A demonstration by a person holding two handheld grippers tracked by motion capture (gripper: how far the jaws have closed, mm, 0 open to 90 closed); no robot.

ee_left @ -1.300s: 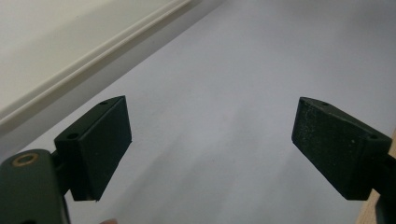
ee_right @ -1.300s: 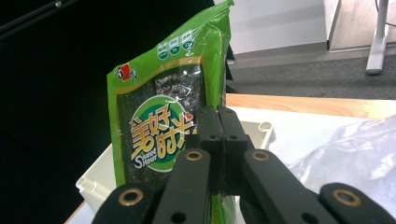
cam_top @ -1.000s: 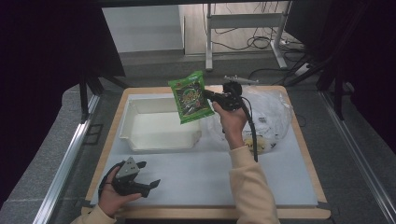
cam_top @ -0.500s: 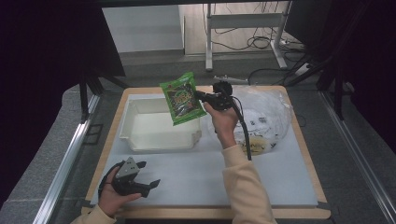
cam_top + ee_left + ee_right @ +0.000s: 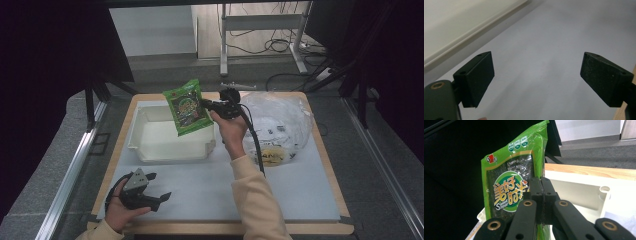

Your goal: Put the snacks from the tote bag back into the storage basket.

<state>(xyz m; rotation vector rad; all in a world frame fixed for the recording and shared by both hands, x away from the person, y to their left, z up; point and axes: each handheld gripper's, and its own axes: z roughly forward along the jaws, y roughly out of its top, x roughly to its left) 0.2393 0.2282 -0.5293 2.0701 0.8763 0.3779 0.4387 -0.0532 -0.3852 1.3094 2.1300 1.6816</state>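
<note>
Fingers of right gripper (image 5: 206,106) clamp green packet (image 5: 187,107) above white bin (image 5: 172,150); left gripper (image 5: 150,192) open.

You can read "Sweet Hour" in white under large yellow Chinese characters on the round emblem of the glossy green plastic snack packet (image 5: 511,187), centre of the right gripper view; other print is too small.

Both arms wear soft cream sleeves. The left gripper (image 5: 157,189) is black with a grey three-cornered plate on top. The right gripper (image 5: 204,104) is black with brass-ringed holes and a black cable.
</note>
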